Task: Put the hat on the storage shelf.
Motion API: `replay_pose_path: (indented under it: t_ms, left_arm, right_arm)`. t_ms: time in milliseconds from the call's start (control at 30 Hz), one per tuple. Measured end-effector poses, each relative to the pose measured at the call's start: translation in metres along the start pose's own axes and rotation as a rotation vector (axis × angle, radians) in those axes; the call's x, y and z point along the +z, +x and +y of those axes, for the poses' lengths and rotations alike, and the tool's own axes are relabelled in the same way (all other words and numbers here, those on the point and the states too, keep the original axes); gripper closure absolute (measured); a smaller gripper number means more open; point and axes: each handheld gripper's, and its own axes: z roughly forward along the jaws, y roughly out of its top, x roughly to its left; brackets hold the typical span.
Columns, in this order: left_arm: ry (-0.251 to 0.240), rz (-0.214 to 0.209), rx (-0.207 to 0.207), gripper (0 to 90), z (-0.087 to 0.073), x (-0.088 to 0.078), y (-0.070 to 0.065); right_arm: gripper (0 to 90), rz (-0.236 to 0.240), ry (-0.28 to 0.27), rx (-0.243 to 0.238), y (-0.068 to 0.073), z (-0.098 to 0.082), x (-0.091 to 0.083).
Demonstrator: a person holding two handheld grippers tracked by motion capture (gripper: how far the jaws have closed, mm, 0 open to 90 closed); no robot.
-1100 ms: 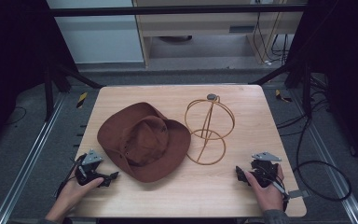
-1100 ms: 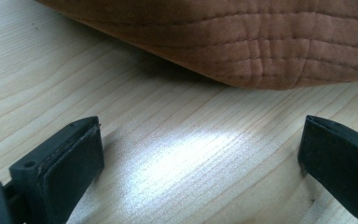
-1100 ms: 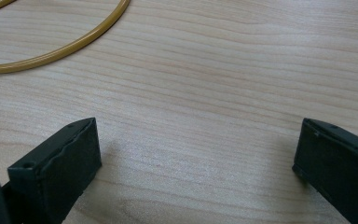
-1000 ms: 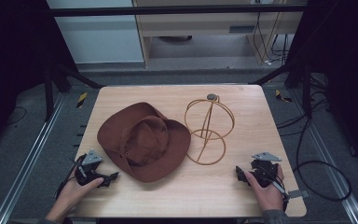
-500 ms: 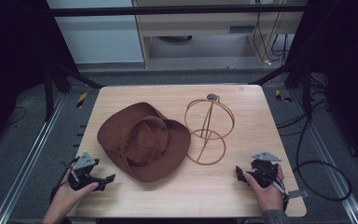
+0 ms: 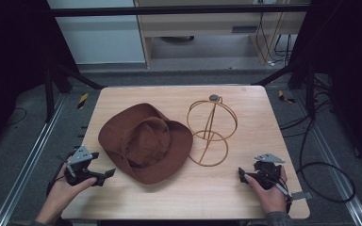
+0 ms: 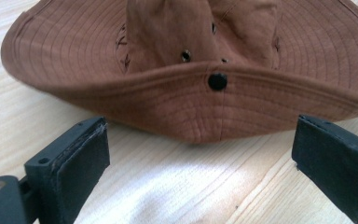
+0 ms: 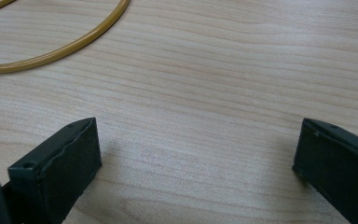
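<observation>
Brown fabric hat (image 6: 145, 142), count one, lies brim-down on the wooden table (image 6: 245, 101) in the high view, left of centre; just beside it to the right stands one gold wire hat stand (image 6: 210, 132), made of rings with a dark knob on top, its base ring near the brim; whether ring and brim touch I cannot tell. Two hand-held grippers at the near edge: left gripper (image 6: 104, 176) at the near left corner, gripped by the left hand (image 6: 61, 190), jaws pointing right toward the hat brim and just short of it; right gripper (image 6: 242, 175) at the near right, held by the right hand (image 6: 268, 193), jaws pointing left, well apart from the stand's base. Both hands rest low at the table edge, forearms entering from below. Left gripper view: adds detail the overhead lacks. The hat (image 7: 200, 70) sits close ahead, stitched brim with one dark snap stud facing the camera, several small eyelets on the crown. Left gripper (image 7: 200, 158) jaws spread wide, nothing between them but bare wood; brim edge near, not touched. Right gripper view: right gripper (image 8: 198, 158) jaws likewise spread wide over bare wood grain, holding nothing; one arc of the hat stand (image 8: 60, 51) base ring crosses the upper left, apart from the jaws.
</observation>
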Motion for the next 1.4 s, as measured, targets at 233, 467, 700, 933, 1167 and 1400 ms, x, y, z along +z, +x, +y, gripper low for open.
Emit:
replay_pose_path:
  t_ms: [233, 467, 700, 933, 1167, 1400]
  left_arm:
    - [0.043, -0.014, 0.019, 3.7, 0.027, 0.003, 0.007]
    - [0.092, -0.008, 0.052, 3.8, 0.053, 0.010, 0.012]
    - [0.153, -0.024, 0.083, 3.7, 0.091, 0.028, 0.016]
    - [0.216, -0.040, 0.152, 3.7, 0.117, 0.046, 0.012]
    - [0.244, -0.045, 0.181, 4.2, 0.135, 0.059, 0.008]
    - [0.264, -0.061, 0.156, 4.2, 0.150, 0.073, 0.010]
  right_arm:
    - [0.7, 0.001, -0.001, -0.001, 0.000, 0.000, 0.000]
    - [0.7, 0.001, -0.001, -0.002, 0.000, 0.000, 0.000]
    - [0.7, 0.000, -0.001, -0.003, 0.000, 0.000, 0.000]
    - [0.7, 0.000, -0.001, -0.002, 0.000, 0.000, 0.000]
    - [0.7, 0.000, -0.001, -0.002, 0.000, 0.000, 0.000]
    - [0.7, 0.000, -0.001, -0.002, 0.000, 0.000, 0.000]
